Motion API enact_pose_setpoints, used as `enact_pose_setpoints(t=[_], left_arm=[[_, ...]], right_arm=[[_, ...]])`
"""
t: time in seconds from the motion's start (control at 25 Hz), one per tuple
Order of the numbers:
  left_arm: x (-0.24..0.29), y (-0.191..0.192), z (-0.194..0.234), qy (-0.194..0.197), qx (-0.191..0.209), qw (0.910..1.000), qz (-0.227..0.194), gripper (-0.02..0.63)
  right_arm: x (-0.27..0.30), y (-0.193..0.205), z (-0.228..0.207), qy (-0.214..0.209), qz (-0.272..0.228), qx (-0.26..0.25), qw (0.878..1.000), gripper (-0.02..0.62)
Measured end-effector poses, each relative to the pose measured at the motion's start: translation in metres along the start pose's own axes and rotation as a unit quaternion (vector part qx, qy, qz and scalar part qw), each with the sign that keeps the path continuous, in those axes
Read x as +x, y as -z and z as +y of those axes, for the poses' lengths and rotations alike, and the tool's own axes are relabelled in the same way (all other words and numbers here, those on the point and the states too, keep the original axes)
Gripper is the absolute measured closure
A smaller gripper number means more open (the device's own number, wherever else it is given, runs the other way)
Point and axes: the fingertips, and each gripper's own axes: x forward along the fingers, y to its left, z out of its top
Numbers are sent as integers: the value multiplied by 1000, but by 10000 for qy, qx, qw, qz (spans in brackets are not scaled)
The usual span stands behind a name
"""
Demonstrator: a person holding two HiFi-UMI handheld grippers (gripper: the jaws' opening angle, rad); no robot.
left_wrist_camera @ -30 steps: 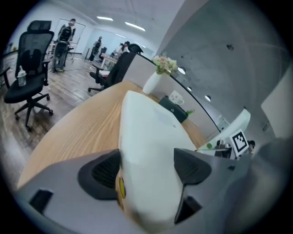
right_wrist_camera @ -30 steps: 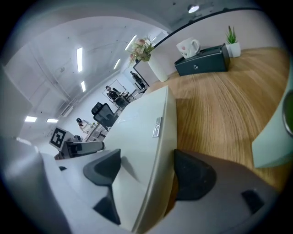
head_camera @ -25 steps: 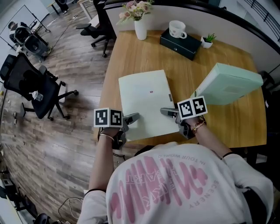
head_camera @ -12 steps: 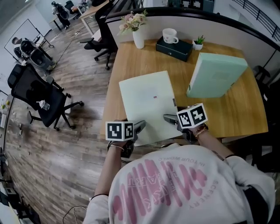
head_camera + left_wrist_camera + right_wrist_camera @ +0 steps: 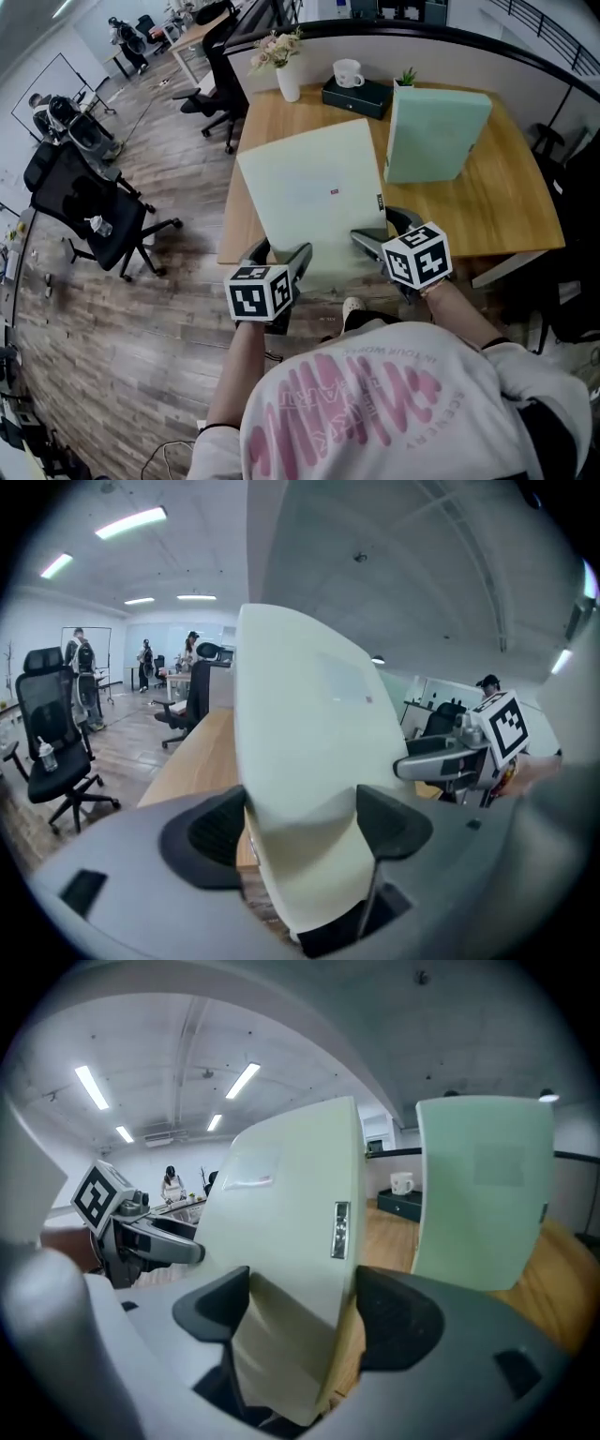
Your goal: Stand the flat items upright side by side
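Observation:
A large pale green file folder (image 5: 314, 197) is off the wooden table (image 5: 497, 211) and tilted steeply, with its near edge toward me. My left gripper (image 5: 279, 255) is shut on its near left corner, and my right gripper (image 5: 382, 230) is shut on its near right corner by the spine. The folder (image 5: 309, 724) fills the gap in my left gripper (image 5: 300, 822). In the right gripper view the folder (image 5: 291, 1213) sits between the pads of my right gripper (image 5: 302, 1302). A second, thicker green box file (image 5: 436, 131) stands upright on the table's right side, also seen as box file (image 5: 483, 1185).
At the table's far edge stand a white vase of flowers (image 5: 286, 70), a mug (image 5: 348, 71) on a dark box (image 5: 356, 96) and a small potted plant (image 5: 407, 77). A curved partition runs behind. Office chairs (image 5: 84, 202) stand on the wood floor to the left.
The pale folder lay flat on the table with both grippers at its near edge. Now both grippers hold it up at a steep tilt. The thicker box file now looks upright.

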Motion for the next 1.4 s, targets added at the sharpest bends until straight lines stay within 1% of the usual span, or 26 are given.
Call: enact_pose_setpoints(t=[0.12,0.24,0.32,0.4,0.52,0.64,0.76,0.88,1.04,1.12,1.2,1.4], left_arm=[[-5,1,-22,113,175,9996,-175,229],[-3,5,-50,282,286,9988,-287,229],[-2,7,-73,418,316,9980,-344,229],[2,8,-101,595,430,9966,-362,229],[15,-2,-133,835,741,9928,-435,227],[34,-17,-160,1033,1012,9876,-611,227],[57,-31,-185,1070,1321,9830,-688,233],[82,-45,-205,1094,1496,9799,-734,247],[113,-59,-227,1097,1454,9803,-765,249],[127,-64,-233,1081,1497,9793,-823,245],[142,-68,-235,1056,1511,9786,-920,236],[173,-76,-237,991,1327,9780,-1266,242]], right_arm=[[-25,8,-3,208,-188,6,9996,245],[-52,22,-13,388,-226,92,9989,245],[-75,30,-22,523,-233,131,9983,245],[-102,40,-34,712,-286,202,9968,245],[-126,49,-58,940,-381,321,9943,245],[-141,55,-87,1111,-438,383,9921,245],[-150,60,-120,1286,-422,419,9899,245],[-158,59,-152,1417,-442,397,9881,245],[-166,53,-192,1530,-490,361,9863,245],[-164,49,-209,1530,-522,302,9864,245],[-159,45,-224,1485,-558,202,9871,245],[-144,38,-258,1404,-604,-102,9882,244]])
